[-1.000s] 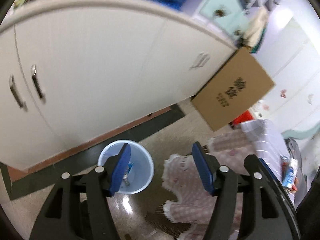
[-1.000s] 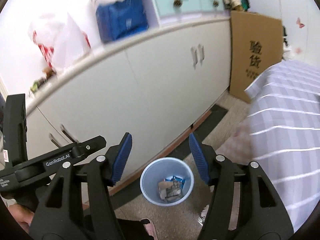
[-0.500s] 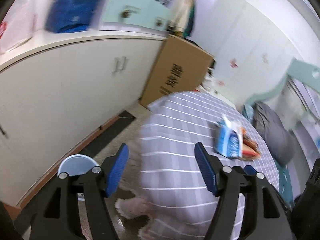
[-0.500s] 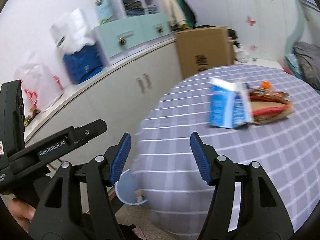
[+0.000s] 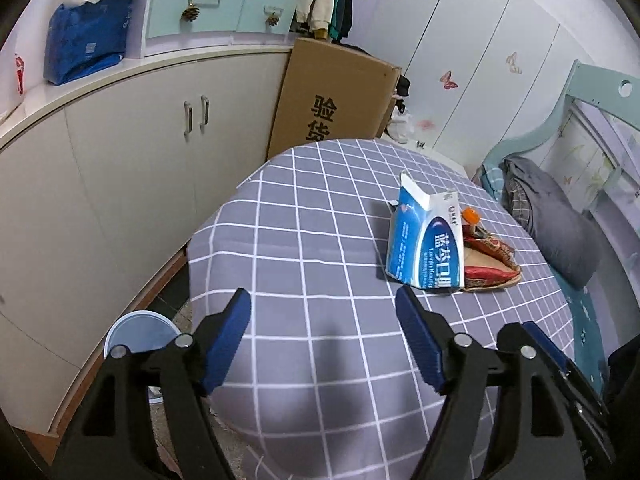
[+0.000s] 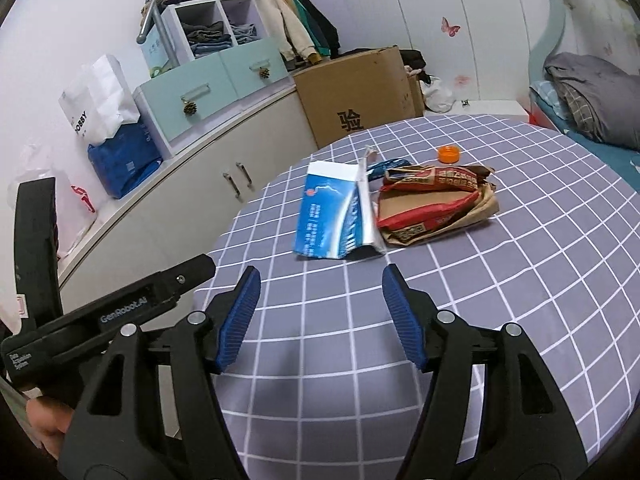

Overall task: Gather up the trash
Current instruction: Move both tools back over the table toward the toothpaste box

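Note:
A torn blue-and-white carton (image 5: 426,250) (image 6: 334,214) stands on the round table with the grey checked cloth (image 5: 312,216) (image 6: 520,248). Beside it lie red and brown wrappers (image 5: 490,266) (image 6: 432,204) and an orange bottle cap (image 5: 470,214) (image 6: 448,155). A light blue bin (image 5: 138,334) stands on the floor left of the table. My left gripper (image 5: 324,322) is open and empty above the table's near edge. My right gripper (image 6: 320,306) is open and empty, a little short of the carton. The left gripper's body (image 6: 120,312) shows in the right wrist view.
White cabinets (image 5: 120,160) run along the left wall, with a blue bag (image 5: 86,50) and teal drawers (image 5: 216,4) on top. A tall cardboard box (image 5: 332,96) (image 6: 360,92) leans behind the table. A bed with grey bedding (image 5: 560,228) lies to the right.
Both grippers have swung up from the bin on the floor to face the table top and its trash. Both stay open and empty.

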Demonstrator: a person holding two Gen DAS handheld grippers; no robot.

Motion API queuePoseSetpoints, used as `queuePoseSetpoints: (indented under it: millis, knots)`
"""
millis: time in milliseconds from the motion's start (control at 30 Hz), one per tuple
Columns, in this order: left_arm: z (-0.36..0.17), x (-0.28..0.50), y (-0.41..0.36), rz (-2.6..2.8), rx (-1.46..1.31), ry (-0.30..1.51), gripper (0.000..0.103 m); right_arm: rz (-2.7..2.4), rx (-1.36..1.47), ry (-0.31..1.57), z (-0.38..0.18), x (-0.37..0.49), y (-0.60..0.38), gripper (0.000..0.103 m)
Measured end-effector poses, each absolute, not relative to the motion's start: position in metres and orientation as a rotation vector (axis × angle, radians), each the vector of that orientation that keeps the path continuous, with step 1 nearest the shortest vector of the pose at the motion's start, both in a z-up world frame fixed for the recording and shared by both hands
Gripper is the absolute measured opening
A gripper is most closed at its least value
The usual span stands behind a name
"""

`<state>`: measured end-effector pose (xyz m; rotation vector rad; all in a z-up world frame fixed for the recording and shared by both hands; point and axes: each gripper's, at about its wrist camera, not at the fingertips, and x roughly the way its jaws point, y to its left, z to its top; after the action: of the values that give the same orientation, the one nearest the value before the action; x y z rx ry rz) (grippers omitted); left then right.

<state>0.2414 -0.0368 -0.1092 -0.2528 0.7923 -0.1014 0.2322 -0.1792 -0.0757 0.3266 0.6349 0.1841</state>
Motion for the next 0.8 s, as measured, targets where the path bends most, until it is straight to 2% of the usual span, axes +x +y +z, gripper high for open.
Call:
queuePoseSetpoints:
  millis: [233, 800]
  knots:
    - [-0.124, 0.268, -0.048, -0.128, -0.227, 0.815, 0.079, 0.160, 0.345, 0.644, -0.086, 0.248, -0.192, 0.063]
    - [-0.144, 0.320, -0.062, -0.200, -0.225, 0.849, 0.082, 0.059, 0.398, 0.663, -0.098, 0.277, -0.226, 0.066]
